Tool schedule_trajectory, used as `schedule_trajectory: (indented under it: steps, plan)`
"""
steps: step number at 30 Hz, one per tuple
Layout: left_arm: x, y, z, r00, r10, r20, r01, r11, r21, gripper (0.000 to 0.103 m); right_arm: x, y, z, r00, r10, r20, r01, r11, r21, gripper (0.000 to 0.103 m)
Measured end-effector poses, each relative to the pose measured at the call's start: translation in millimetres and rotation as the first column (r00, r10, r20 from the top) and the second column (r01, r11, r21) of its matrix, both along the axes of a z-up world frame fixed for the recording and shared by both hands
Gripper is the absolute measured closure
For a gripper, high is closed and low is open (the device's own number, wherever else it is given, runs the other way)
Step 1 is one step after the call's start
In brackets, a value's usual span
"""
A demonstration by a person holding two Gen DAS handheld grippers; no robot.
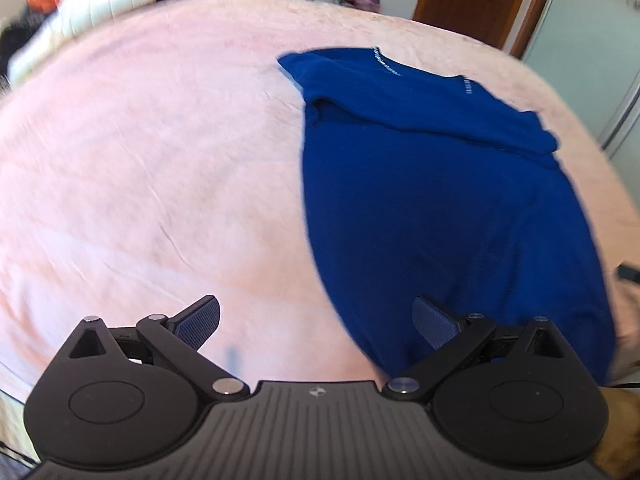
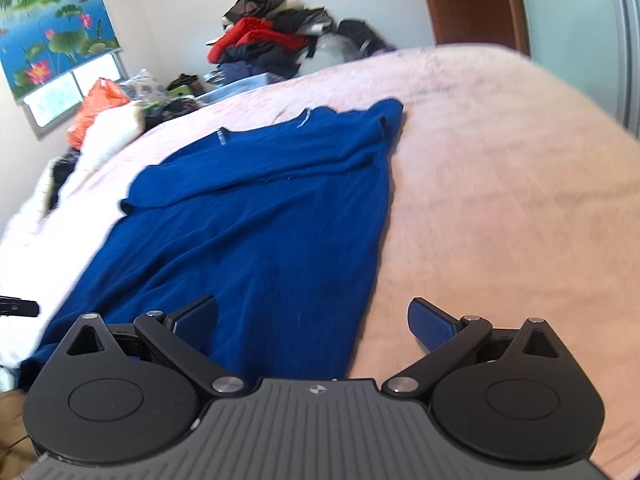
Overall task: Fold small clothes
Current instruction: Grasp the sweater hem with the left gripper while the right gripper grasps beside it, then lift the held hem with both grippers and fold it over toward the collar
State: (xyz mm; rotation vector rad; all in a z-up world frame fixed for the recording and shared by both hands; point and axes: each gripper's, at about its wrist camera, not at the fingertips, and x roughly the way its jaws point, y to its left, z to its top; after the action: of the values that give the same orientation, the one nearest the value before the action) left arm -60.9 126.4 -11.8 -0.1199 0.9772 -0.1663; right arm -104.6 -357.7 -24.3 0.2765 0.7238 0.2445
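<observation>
A: Start at the tools. What are they doing?

B: The left gripper point(image 1: 316, 322) has its jaws spread wide with nothing between them; it hovers over the near hem of the blue sweater point(image 1: 448, 200), one blue pad above the knit and the other above bare bedding. The right gripper point(image 2: 312, 322) is the mirror of it — released, empty, one pad over the sweater point(image 2: 256, 220) and the other over the pink blanket point(image 2: 500, 200).

A: And the garment itself?

B: Spread lengthwise on the pink blanket point(image 1: 140, 160), neck end away from the person. Both sleeves look already turned in across the chest, forming a band across the upper body, so the sweater reads as a long narrow panel.

A: So which step is this?

B: My judgement: between folds. The sleeve folds look done, and the bottom-to-top fold has not begun.

A: What does the next move need?

B: Each gripper would have to drop onto a near corner of the hem, close on the full thickness of the knit, then lift and carry both corners evenly toward the neckline — uneven travel would skew the fold. The pile of clothes point(image 2: 276, 36) beyond the bed is well apart and no obstacle.
</observation>
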Motion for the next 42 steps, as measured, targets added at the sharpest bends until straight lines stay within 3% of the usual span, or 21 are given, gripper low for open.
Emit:
schedule_trajectory:
  steps: [5,9,12,15,16,18,21,23,25,26,29,30,32,33,37,42]
  plan:
    - [-3.8,-0.8,-8.5,0.994,-0.078,-0.072,0.068,0.99,-0.124,0.0,-18.4,-30.1,-2.6,0.991,0.093,-0.092,-0.074,0.979,0.192,0.016]
    - [-4.3,-4.8,-22.0,0.986,-0.102,-0.129,0.077,0.98,-0.181,0.0,-29.6,-39.8,-5.8,0.983,0.138,-0.121,-0.107,0.965,0.238,0.019]
    - [-2.8,-3.2,-31.7,0.978,-0.113,-0.173,0.061,0.958,-0.28,0.0,-39.8,-38.9,-12.5,0.964,0.214,-0.156,-0.165,0.947,0.277,0.02]
    - [-0.9,-3.9,-38.0,0.974,-0.124,-0.191,0.047,0.929,-0.367,0.001,-45.7,-38.8,-12.5,0.961,0.233,-0.15,-0.181,0.938,0.294,0.02]
    - [-0.2,-5.1,-39.3,0.974,-0.124,-0.19,0.043,0.924,-0.381,0.001,-46.0,-36.2,-15.9,0.954,0.261,-0.148,-0.199,0.919,0.339,0.02]
    - [-0.2,-8.6,-40.4,0.977,-0.115,-0.179,0.037,0.921,-0.388,0.001,-45.5,-33.9,-18.9,0.949,0.279,-0.145,-0.211,0.908,0.363,0.02]
    - [1.0,-16.3,-40.5,0.977,-0.131,-0.166,0.055,0.915,-0.401,0.001,-40.6,-19.2,-30.8,0.936,0.336,-0.104,-0.255,0.852,0.458,0.02]
    - [2.5,-21.0,-41.5,0.975,-0.153,-0.163,0.07,0.902,-0.426,0.001,-36.4,-11.4,-31.4,0.928,0.362,-0.092,-0.279,0.836,0.473,0.019]
    - [1.6,-23.3,-42.3,0.975,-0.156,-0.156,0.074,0.898,-0.434,0.01,-32.6,-5.2,-30.8,0.917,0.389,-0.089,-0.3,0.818,0.491,0.019]
    - [1.1,-23.9,-42.1,0.977,-0.151,-0.153,0.073,0.902,-0.425,0.019,-31.9,-2.5,-30.6,0.914,0.397,-0.089,-0.305,0.814,0.495,0.019]
    - [3.7,-21.7,-45.4,0.97,-0.151,-0.193,0.054,0.9,-0.432,0.07,-30.2,2.0,-28.4,0.91,0.407,-0.085,-0.313,0.805,0.505,0.02]
    - [5.1,-19.8,-49.0,0.966,-0.14,-0.215,0.031,0.895,-0.445,0.074,-29.6,3.7,-28.4,0.907,0.411,-0.087,-0.318,0.807,0.498,0.025]
    - [3.0,-18.4,-49.4,0.97,-0.129,-0.208,0.024,0.897,-0.441,0.086,-29.5,7.1,-28.9,0.902,0.414,-0.119,-0.32,0.829,0.458,0.057]
    - [0.5,-18.1,-48.6,0.972,-0.126,-0.201,0.028,0.903,-0.429,0.09,-28.7,8.5,-31.1,0.899,0.411,-0.147,-0.312,0.841,0.442,0.089]
    - [-3.9,-23.3,-39.2,0.98,-0.132,-0.151,0.062,0.917,-0.393,0.094,-31.6,16.4,-26.8,0.901,0.406,-0.156,-0.318,0.86,0.398,0.091]
    - [-9.3,-29.1,-8.9,0.991,-0.133,0.002,0.128,0.943,-0.308,0.094,-28.9,13.1,5.1,0.928,0.369,-0.057,-0.315,0.856,0.411,0.091]
